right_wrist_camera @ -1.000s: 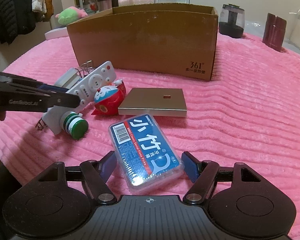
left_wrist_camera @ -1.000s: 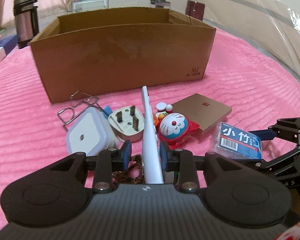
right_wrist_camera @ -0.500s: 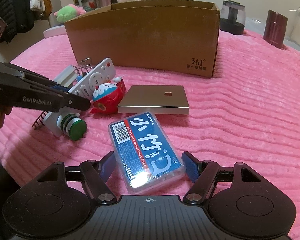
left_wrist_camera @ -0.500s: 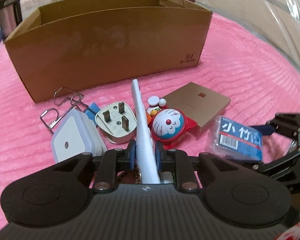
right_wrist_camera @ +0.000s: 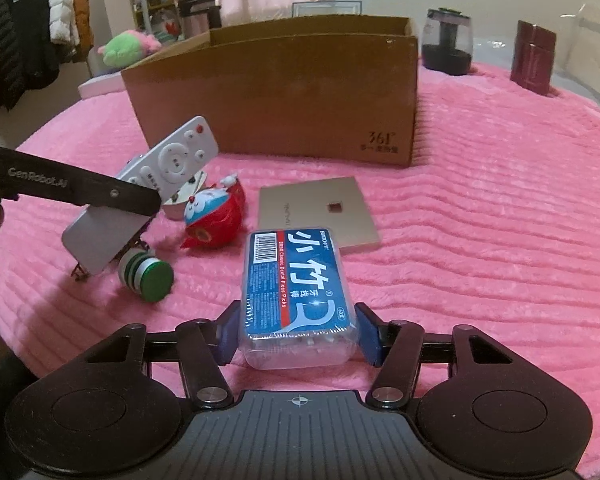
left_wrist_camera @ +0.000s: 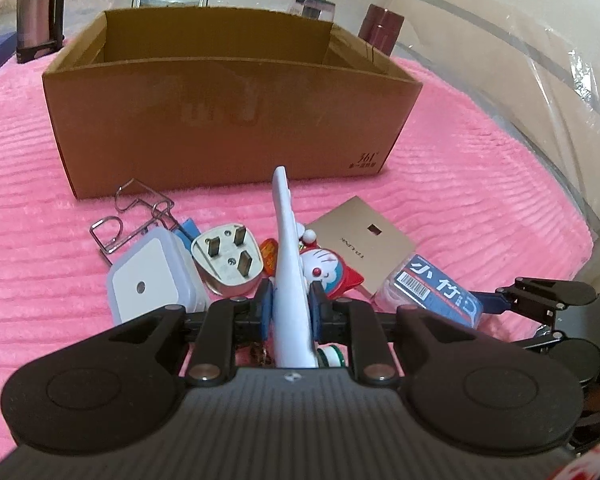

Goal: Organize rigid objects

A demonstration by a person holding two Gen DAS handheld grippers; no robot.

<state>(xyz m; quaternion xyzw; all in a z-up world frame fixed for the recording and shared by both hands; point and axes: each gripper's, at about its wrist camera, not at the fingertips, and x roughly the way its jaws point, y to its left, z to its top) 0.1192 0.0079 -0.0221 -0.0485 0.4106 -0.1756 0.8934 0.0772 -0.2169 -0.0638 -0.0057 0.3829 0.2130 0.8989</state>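
Note:
My left gripper [left_wrist_camera: 288, 306] is shut on a white remote control [left_wrist_camera: 290, 264], held on edge and lifted above the pile; the remote also shows in the right wrist view [right_wrist_camera: 168, 168]. My right gripper [right_wrist_camera: 298, 338] is shut on a clear box of dental floss picks with a blue label [right_wrist_camera: 296, 292], which also shows in the left wrist view [left_wrist_camera: 432, 290]. An open cardboard box [left_wrist_camera: 228, 120] stands behind the pile on the pink cover.
A white adapter [left_wrist_camera: 152, 280], a three-pin plug [left_wrist_camera: 226, 258], a wire clip [left_wrist_camera: 136, 218], a Doraemon toy [right_wrist_camera: 212, 220], a flat gold box [right_wrist_camera: 320, 210] and a green-capped bottle [right_wrist_camera: 146, 270] lie nearby. A flask [left_wrist_camera: 38, 12] stands behind.
My left gripper closed on the remote and lifted it, tilting it up. My right gripper closed on the floss box.

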